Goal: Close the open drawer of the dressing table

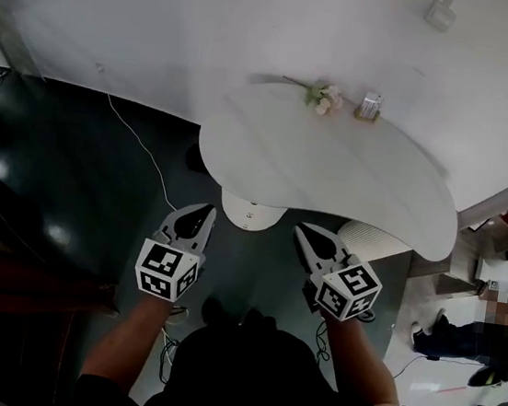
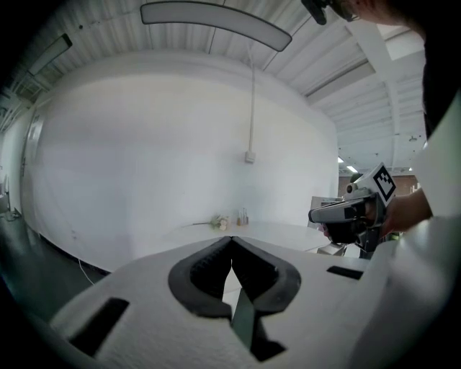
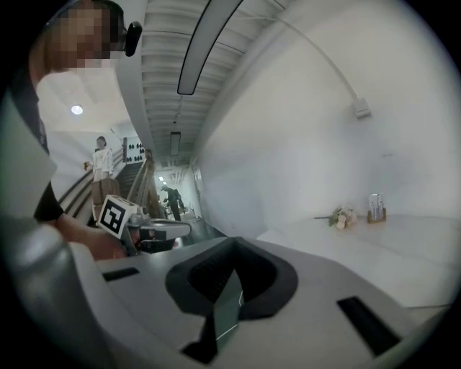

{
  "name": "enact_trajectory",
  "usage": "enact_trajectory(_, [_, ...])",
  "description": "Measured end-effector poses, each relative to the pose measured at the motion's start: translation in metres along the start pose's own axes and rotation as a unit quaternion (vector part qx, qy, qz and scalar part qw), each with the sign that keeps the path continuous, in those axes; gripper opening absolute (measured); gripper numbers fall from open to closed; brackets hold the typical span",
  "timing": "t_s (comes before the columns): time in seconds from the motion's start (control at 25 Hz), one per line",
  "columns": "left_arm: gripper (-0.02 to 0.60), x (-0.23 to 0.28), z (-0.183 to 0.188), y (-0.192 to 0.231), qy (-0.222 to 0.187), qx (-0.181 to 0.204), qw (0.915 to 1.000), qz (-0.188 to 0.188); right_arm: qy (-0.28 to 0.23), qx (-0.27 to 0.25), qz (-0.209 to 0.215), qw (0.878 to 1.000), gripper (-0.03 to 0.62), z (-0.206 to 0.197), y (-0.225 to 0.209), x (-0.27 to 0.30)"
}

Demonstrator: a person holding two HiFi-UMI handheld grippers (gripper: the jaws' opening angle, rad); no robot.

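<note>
**Desk:** The left tongs (image 1: 201, 213) and right tongs (image 1: 304, 234) sit side by side at lower centre of the head view. Both are closed tip to tip and hold nothing. Where is the drawer?

**Photographer:** Probably the rounded white front (image 1: 253, 212) jutting from under the near edge of the table (image 1: 332, 175), just above the tongs. I can't be sure it is the drawer.

**Desk:** How best to shut it?

**Photographer:** Leave the tongs closed and set one blunt tip square on the middle of that front. Push straight in and ease off near flush, so the flowers (image 1: 322, 97) and holder (image 1: 369, 107) aren't jolted.

**Desk:** What do the views add?

**Photographer:** Only the head view shows that front. The gripper views skim over the tabletop, and the right one alone catches people (image 3: 102, 160) on a stairway (image 3: 79, 189) at middle left.
</note>
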State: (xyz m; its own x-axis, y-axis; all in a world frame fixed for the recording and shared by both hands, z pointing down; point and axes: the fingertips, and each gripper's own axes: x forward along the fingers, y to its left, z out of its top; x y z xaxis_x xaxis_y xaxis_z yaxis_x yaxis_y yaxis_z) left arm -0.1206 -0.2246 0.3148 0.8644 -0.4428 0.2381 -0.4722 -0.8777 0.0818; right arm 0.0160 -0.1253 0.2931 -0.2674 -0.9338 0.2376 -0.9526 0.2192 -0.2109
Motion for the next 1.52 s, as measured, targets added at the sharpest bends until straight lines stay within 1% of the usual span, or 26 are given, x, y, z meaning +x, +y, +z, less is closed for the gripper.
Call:
enact_trajectory(0.2, [0.003, 0.002, 0.03, 0.019, -0.027, 0.024, 0.9993, -0.013, -0.005, -0.014, -0.033, 0.999, 0.005, 0.012, 0.005, -0.012])
enact_trajectory(0.36, [0.003, 0.006, 0.043, 0.012, -0.031, 0.045, 0.9984, -0.016, -0.034, 0.004, -0.048, 0.998, 0.005, 0.026, -0.001, -0.032])
enact_trajectory(0.48, [0.003, 0.01, 0.055, 0.001, -0.037, 0.032, 0.9986, -0.023, -0.065, 0.02, -0.057, 0.996, 0.005, 0.045, -0.01, -0.048])
enact_trajectory(0.56, [0.003, 0.013, 0.07, -0.003, -0.045, 0.02, 0.9985, -0.025, -0.086, 0.012, -0.064, 0.994, 0.005, 0.062, -0.017, -0.057])
enact_trajectory(0.64, [0.003, 0.017, 0.084, -0.009, -0.054, 0.017, 0.9981, -0.024, -0.103, 0.0, -0.071, 0.992, 0.005, 0.076, -0.026, -0.065])
enact_trajectory(0.76, [0.003, 0.02, 0.097, -0.013, -0.061, 0.014, 0.998, -0.013, -0.111, 0.0, -0.072, 0.991, 0.005, 0.079, -0.037, -0.072])
enact_trajectory(0.84, [0.003, 0.02, 0.1, -0.013, -0.064, 0.014, 0.9979, -0.001, -0.107, 0.001, -0.067, 0.992, 0.005, 0.075, -0.042, -0.069])
enact_trajectory(1.0, [0.003, 0.018, 0.096, -0.009, -0.054, 0.034, 0.9978, 0.019, -0.105, -0.005, -0.054, 0.993, 0.003, 0.074, -0.044, -0.057])
enact_trajectory(1.2, [0.003, 0.013, 0.091, -0.003, -0.053, 0.023, 0.9976, 0.037, -0.104, -0.023, -0.035, 0.994, 0.003, 0.079, -0.04, -0.049])
enact_trajectory(1.52, [0.003, 0.012, 0.084, -0.006, -0.047, 0.016, 0.9979, 0.042, -0.106, -0.029, -0.028, 0.994, 0.003, 0.081, -0.041, -0.05])
